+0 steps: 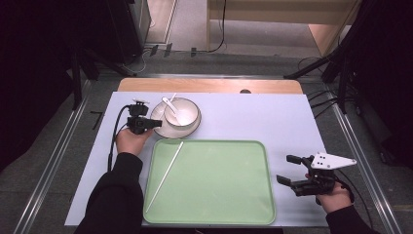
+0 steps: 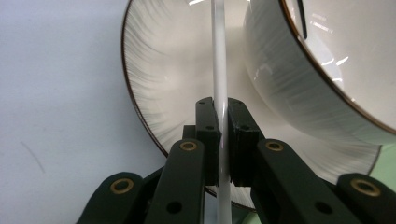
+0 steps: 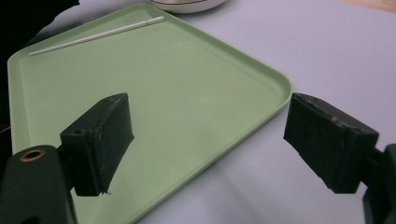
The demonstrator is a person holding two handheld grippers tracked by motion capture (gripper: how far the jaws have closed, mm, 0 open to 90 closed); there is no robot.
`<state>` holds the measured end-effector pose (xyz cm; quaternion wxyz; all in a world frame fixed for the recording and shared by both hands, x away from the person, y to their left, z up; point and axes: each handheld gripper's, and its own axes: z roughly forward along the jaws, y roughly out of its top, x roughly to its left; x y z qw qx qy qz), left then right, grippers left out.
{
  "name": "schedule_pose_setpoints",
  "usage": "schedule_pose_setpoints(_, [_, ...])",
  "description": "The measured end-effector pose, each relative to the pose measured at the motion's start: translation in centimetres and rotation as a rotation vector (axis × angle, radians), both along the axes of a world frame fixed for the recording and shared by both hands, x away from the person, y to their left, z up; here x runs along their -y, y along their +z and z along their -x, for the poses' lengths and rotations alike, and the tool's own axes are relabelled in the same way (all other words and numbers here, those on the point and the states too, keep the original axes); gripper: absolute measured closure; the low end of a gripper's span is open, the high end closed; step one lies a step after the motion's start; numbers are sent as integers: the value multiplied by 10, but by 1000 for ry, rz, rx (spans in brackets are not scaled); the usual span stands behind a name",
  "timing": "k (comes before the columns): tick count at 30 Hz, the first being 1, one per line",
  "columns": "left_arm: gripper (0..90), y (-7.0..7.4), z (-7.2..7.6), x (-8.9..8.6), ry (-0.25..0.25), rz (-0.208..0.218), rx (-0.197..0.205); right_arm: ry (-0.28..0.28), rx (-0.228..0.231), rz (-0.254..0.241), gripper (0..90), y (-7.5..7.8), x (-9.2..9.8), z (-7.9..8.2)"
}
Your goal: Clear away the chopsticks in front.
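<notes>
Left tongs pinching plate rim edge-on beside bowl; right tongs spread, idle near tray. Lift level, slowly, lest bowl slide.

The green tray lies bare across most of its floor, so a gripper could pass over it freely; one white chopstick lies slanted along its left part. The table right of the bowl is bare. At the tray's far-left corner, room is tight: the plate under the bowl sits just beside, perhaps touching, the tray rim. The right gripper hovers off the tray's right edge.
</notes>
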<state>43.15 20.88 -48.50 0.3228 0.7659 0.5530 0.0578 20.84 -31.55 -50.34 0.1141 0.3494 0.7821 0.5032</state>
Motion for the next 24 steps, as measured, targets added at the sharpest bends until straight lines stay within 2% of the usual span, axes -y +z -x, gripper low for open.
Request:
schedule_pose_setpoints(7, [859,16,4,-21,55,28,12,3,-3,0,162,0,0,0])
schedule_pose_setpoints(10, [859,29,9,-30,81,55,23,4,-2,0,161,0,0,-1])
schedule_pose_setpoints(13, [859,35,11,-31,90,68,21,5,0,2,161,0,-1,-1])
schedule_pose_setpoints(15, [859,41,14,-31,81,72,14,6,1,2,161,0,-1,-2])
schedule_pose_setpoints(19, [859,57,21,-24,58,83,38,14,0,3,161,1,-2,-3])
schedule_pose_setpoints(24, [859,64,30,-12,31,89,37,14,0,1,161,1,-2,-4])
